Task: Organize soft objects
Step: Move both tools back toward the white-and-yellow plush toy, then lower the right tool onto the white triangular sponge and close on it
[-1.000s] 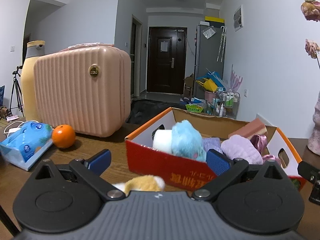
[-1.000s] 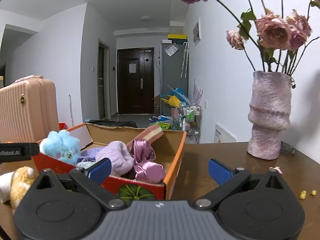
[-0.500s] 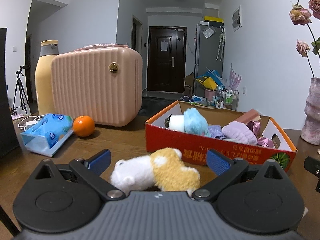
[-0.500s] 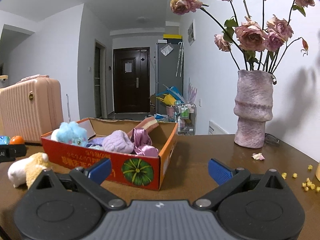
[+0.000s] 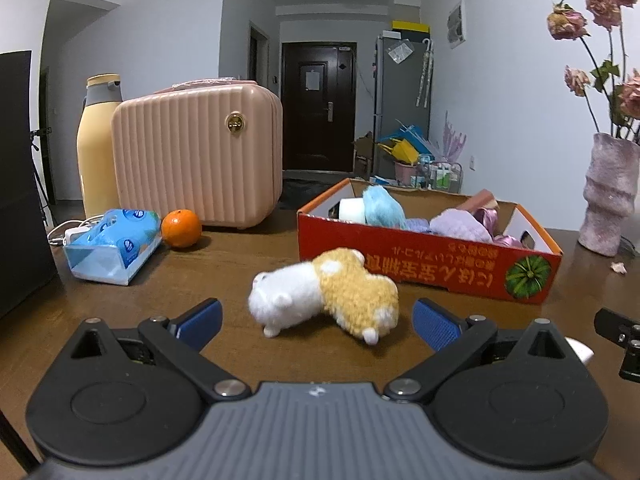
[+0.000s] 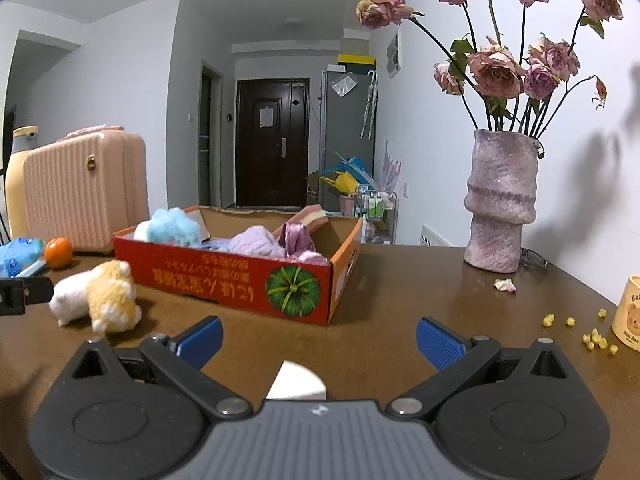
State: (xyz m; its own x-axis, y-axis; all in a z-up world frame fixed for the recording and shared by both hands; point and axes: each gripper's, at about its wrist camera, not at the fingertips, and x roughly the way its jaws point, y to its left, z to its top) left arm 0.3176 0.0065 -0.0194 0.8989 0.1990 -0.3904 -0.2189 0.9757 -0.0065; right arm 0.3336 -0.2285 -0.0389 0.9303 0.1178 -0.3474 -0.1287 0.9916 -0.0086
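A white and yellow plush toy (image 5: 324,292) lies on the brown table just in front of the red cardboard box (image 5: 424,268). In the box sit a blue plush (image 5: 382,206), a lilac knit piece (image 5: 460,222) and shiny purple cloth (image 6: 298,238). My left gripper (image 5: 316,322) is open, with the plush lying just beyond and between its blue pads, untouched. My right gripper (image 6: 318,338) is open and holds nothing; the plush toy (image 6: 96,296) lies to its left and the box (image 6: 240,276) ahead. A white object (image 6: 298,380) lies close under it.
A pink case (image 5: 196,156), a yellow bottle (image 5: 98,144), an orange (image 5: 181,228) and a blue tissue pack (image 5: 114,242) stand at the left. A vase of dried roses (image 6: 500,204) is at the right, with a bear cup (image 6: 628,314) and yellow crumbs (image 6: 592,334).
Both grippers have pulled back from the box. The plush toy, close under the left gripper before, now lies on the table farther ahead of its open fingers.
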